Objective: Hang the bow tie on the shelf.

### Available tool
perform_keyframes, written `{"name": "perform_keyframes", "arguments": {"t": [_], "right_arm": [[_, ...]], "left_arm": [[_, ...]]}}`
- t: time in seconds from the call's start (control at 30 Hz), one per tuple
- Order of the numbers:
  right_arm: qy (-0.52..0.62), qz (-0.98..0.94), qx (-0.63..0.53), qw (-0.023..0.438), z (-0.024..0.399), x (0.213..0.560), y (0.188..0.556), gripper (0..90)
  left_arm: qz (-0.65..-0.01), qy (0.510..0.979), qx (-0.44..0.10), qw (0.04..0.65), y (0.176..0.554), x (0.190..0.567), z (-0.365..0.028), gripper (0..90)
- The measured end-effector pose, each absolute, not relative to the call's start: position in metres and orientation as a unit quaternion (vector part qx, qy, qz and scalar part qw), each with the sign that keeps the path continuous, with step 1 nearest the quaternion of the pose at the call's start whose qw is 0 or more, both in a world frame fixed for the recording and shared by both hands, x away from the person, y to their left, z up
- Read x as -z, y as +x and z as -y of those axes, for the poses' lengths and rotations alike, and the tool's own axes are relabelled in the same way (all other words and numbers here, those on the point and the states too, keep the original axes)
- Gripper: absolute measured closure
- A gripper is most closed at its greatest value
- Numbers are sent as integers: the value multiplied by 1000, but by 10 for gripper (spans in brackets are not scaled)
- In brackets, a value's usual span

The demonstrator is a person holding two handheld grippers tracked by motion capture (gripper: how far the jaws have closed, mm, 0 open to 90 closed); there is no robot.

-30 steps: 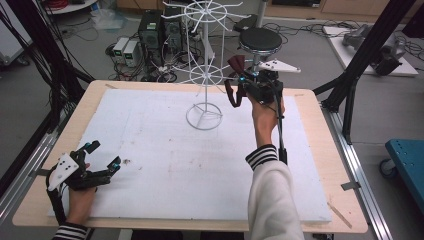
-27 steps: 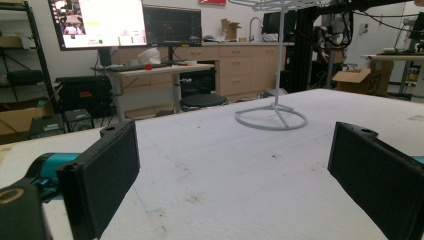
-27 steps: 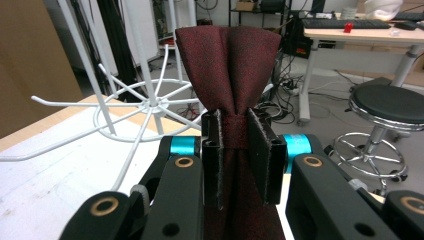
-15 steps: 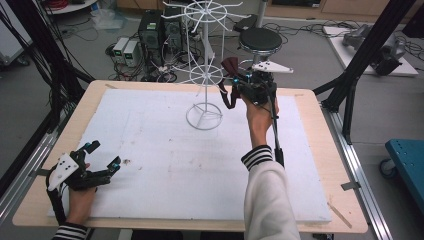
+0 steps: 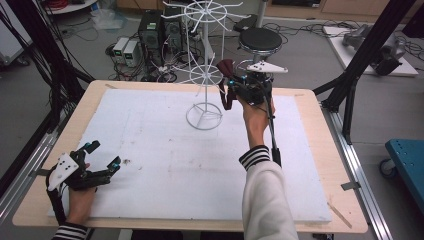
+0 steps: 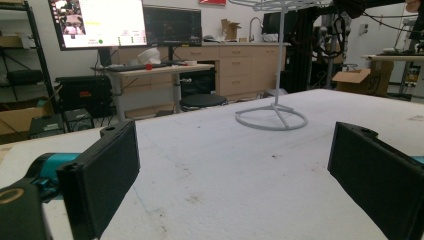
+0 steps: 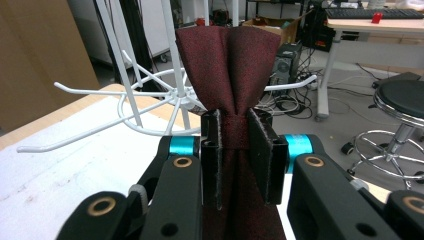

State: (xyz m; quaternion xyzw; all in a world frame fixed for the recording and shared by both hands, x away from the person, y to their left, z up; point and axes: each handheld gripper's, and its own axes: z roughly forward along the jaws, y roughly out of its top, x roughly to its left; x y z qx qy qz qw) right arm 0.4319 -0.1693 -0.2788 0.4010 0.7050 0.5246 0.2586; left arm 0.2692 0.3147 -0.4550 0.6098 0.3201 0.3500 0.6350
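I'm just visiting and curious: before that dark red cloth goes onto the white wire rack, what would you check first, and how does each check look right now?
1. Grip: right gripper shut on the dark red cloth, pinched at its middle. Ok.
2. Cloth near the white wire rack: it hangs close beside the lower ring of hooks. Ok.
3. Cloth already over a hook: cannot tell.
4. Rack upright, base flat on the white mat. Ok.
5. Left gripper out of the way: open, holding nothing, at the mat's near left corner. Ok.
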Motion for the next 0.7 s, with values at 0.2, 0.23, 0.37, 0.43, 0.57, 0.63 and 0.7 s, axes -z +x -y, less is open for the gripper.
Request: {"name": "perform_keyframes", "arguments": {"t": [0.2,0.23,0.37,0.43,0.57,0.63,0.7], "right_arm": [[399,-701,-532,259,172,277,431,731],[398,-699,-534,260,173,277,431,718],[401,-697,-535,259,174,276,430,702],[400,-697,-536,259,175,276,430,689],[402,-688,-547,256,176,273,427,416],[397,-687,-554,252,176,272,424,163],[386,-681,-563,265,180,270,416,6]], "left_arm": [[-320,610,-350,635,269,455,-315,68],[-320,609,-350,635,269,455,-315,68],[-320,609,-350,636,269,455,-315,68],[-320,610,-351,635,269,455,-315,68],[-320,609,-351,635,269,455,-315,67],[-321,609,-350,636,269,455,-315,68],[-320,609,-350,635,269,455,-315,68]]}}
